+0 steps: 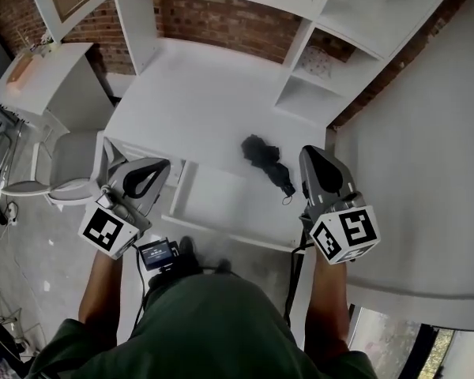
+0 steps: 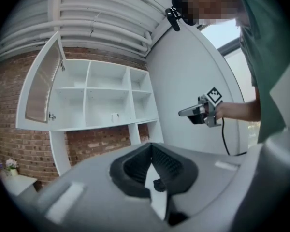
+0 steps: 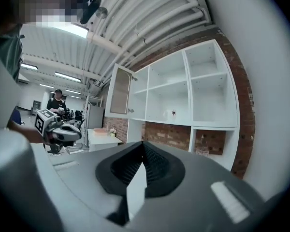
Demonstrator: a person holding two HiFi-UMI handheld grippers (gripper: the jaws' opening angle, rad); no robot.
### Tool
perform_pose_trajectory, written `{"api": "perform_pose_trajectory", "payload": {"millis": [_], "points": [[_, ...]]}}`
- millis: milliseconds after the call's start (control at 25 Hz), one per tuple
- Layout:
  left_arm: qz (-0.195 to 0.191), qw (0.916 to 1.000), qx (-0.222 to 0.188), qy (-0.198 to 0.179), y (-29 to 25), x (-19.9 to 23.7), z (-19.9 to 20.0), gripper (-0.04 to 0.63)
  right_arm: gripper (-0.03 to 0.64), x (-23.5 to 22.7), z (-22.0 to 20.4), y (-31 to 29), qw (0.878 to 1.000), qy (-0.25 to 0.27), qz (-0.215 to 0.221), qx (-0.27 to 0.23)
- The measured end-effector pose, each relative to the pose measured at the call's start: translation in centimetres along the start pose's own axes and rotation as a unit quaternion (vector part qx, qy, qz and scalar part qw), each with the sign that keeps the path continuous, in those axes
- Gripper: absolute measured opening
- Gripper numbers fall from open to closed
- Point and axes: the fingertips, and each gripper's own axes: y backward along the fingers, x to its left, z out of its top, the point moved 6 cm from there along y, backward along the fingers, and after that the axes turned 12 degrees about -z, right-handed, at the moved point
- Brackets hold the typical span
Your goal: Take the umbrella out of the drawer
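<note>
The black folded umbrella (image 1: 267,163) lies at the white desk's (image 1: 189,93) front edge, by the far right corner of the open drawer (image 1: 213,196); its wrist loop trails toward the drawer. Both grippers are held up in the air, pointing level at the shelves, well above desk and umbrella. My left gripper (image 1: 158,167) (image 2: 152,148) has its jaws together with nothing in them. My right gripper (image 1: 312,153) (image 3: 142,148) is shut and empty too. Each gripper shows in the other's view, the right gripper (image 2: 199,111) and the left gripper (image 3: 58,129).
A white shelf unit (image 1: 324,77) (image 2: 101,95) stands on the desk against the brick wall, one cabinet door (image 2: 41,81) swung open. A grey chair (image 1: 71,164) and a white side table (image 1: 39,69) are at the left. A person (image 3: 55,101) stands far off.
</note>
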Motion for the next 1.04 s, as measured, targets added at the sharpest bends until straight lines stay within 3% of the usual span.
{"api": "perform_pose_trajectory", "payload": {"millis": [200, 440, 1040], "points": [[-0.017, 0.9997, -0.004, -0.014, 0.5, -2.6, 2.3, 0.0, 0.005, 1.8, 2.8, 5.3, 1.0, 0.023, 0.009, -0.017], [-0.029, 0.9992, -0.008, -0.025, 0.9, -4.6, 3.8, 0.0, 0.005, 2.9, 2.5, 9.1, 1.0, 0.021, 0.003, -0.006], [-0.027, 0.9993, -0.013, -0.022, 2.0, -6.5, 4.3, 0.0, 0.005, 3.2, 1.6, 11.9, 1.0, 0.016, -0.003, 0.013]]}}
